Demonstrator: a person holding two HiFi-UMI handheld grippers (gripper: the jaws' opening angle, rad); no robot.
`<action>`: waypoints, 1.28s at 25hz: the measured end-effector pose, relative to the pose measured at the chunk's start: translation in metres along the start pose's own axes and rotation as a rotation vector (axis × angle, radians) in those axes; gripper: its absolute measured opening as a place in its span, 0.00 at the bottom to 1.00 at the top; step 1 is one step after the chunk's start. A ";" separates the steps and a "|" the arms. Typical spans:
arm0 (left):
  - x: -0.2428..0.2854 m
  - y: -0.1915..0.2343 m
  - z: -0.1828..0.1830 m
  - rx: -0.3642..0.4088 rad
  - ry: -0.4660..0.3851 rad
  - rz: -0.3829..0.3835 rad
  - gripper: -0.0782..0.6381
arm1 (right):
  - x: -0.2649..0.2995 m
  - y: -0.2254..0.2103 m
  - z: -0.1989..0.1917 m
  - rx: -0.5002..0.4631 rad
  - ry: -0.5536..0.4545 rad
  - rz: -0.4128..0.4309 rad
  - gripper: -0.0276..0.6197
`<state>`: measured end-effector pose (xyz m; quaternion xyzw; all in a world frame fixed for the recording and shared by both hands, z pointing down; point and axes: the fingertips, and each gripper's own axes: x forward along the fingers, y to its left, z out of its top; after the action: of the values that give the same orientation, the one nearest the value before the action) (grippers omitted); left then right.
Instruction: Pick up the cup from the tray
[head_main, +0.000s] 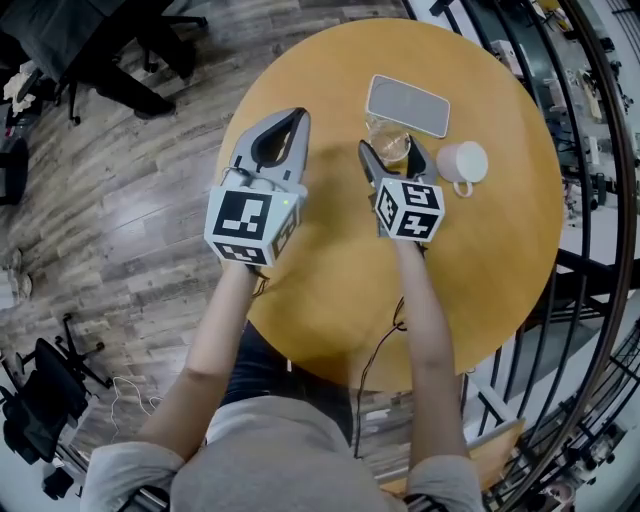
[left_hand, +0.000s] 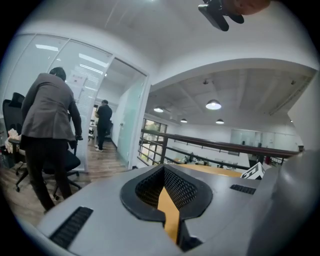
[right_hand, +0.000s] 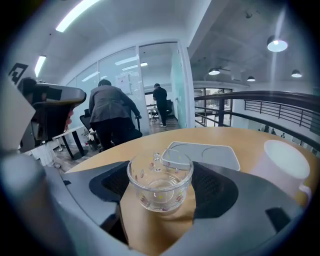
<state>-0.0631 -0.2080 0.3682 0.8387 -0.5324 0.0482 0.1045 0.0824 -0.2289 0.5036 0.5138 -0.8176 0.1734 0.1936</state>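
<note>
Round wooden desk (head_main: 330, 290), seen from above. Grey tray (head_main: 407, 104) lies flat near its far side; two shallow round recesses show in its top in the right gripper view.

Cup (head_main: 389, 146): clear glass with small coloured dots and a handle on the side facing the tray. It is off the tray, just beside the tray's near edge. It stands upright. Whether its base touches the desk I cannot tell.

Right gripper (head_main: 393, 152): reaches toward the tray from the near side, jaws grasping the cup. One dark ribbed pad presses each side of the glass wall, and the rim stands above the pads.

White mug (head_main: 462, 162): to the right of the cup, near the tray's right near corner, apart from both. It lies on the desk with its handle pointing away from the tray.

Left gripper (head_main: 297, 118): left of the tray and well apart from it, over the desk's left part. Jaws clenched, tips meeting, nothing between them. Only a thin strip of desk shows through the slot behind the pads.

Beyond the tray, off the desk, a person in a grey jacket (right_hand: 112, 112) bends over an office chair on the wood floor.
</note>
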 end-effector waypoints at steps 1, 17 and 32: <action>0.000 -0.001 0.000 0.000 0.001 0.000 0.12 | 0.000 -0.001 -0.003 0.001 0.005 -0.002 0.57; -0.006 0.007 -0.001 -0.003 0.006 0.013 0.12 | 0.006 0.012 -0.026 -0.084 0.043 -0.024 0.57; -0.016 -0.002 -0.001 -0.009 0.003 0.010 0.12 | -0.046 0.017 0.008 -0.054 -0.109 -0.078 0.56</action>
<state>-0.0680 -0.1924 0.3652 0.8355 -0.5365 0.0478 0.1087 0.0840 -0.1900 0.4725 0.5485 -0.8107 0.1154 0.1691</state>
